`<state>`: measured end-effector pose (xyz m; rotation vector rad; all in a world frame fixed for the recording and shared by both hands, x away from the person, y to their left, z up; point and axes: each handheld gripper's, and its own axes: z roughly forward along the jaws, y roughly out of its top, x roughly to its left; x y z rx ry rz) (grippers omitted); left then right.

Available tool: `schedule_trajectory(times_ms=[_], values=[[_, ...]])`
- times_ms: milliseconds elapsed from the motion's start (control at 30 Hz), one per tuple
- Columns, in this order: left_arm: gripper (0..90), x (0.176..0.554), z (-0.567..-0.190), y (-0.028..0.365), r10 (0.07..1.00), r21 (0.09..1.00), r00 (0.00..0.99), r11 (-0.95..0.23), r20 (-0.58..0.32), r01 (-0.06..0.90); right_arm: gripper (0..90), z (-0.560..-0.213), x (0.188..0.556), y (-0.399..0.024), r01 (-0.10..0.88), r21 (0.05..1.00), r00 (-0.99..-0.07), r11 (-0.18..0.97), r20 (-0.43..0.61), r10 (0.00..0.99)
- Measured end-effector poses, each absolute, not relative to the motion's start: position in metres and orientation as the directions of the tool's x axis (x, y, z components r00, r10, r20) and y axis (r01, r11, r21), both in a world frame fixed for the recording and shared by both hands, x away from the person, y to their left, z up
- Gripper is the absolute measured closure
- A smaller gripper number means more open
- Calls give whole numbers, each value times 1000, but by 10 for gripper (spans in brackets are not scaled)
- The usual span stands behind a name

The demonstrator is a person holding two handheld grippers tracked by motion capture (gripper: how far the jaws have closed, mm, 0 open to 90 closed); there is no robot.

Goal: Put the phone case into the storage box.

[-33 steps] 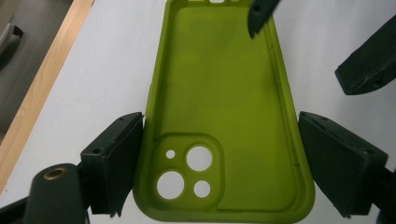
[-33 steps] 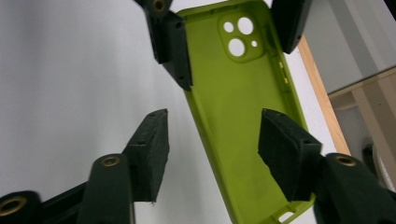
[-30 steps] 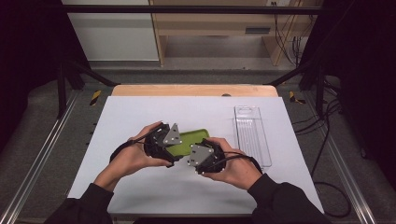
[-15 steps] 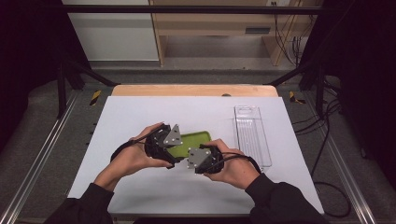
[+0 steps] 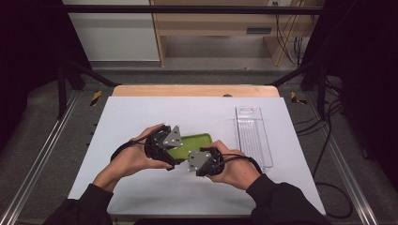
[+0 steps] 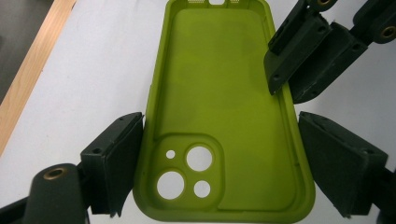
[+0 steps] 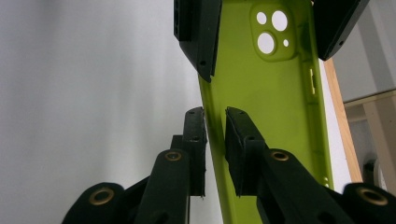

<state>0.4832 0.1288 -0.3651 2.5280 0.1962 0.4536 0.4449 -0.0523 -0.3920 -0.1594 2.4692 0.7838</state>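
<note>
Now well into the grasp, with the green case lying hollow side up near the middle of the white table, between the two hands. Grips it at the camera end with the left claw, the jaws set wide across the full width and a pad pressed to each long edge. Pinches one long side wall with the right claw, one pad outside the wall and one inside the hollow, after just closing the jaws down on that wall. Counts, by the look of it, as both holds made; leaves the lift or the carry, perhaps toward the clear tray well apart at the right of the table, not yet done. Cannot tell from any view whether the case has left the table surface.

Gives, from the high view, the layout: left hand and right hand drawn close together, the case half covered by them, the tray empty. Hides there the pads and their contact. Shows, from the left gripper view, the cutouts for the lenses, the whole inner face, and the right claw biting the far edge. Adds, from the right gripper view, how thin the pinched wall is and how near the pads stand
</note>
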Motion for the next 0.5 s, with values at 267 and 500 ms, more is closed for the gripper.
schedule_trajectory(times_ms=[267,500], values=[[163,483,-365,128,220,549,937,-835,273,36,813,-394,444,-51,-279,483,-845,830,-534,26],[164,482,-366,128,204,539,941,-842,270,28,848,-396,444,-48,-298,469,-851,832,-525,-9]])
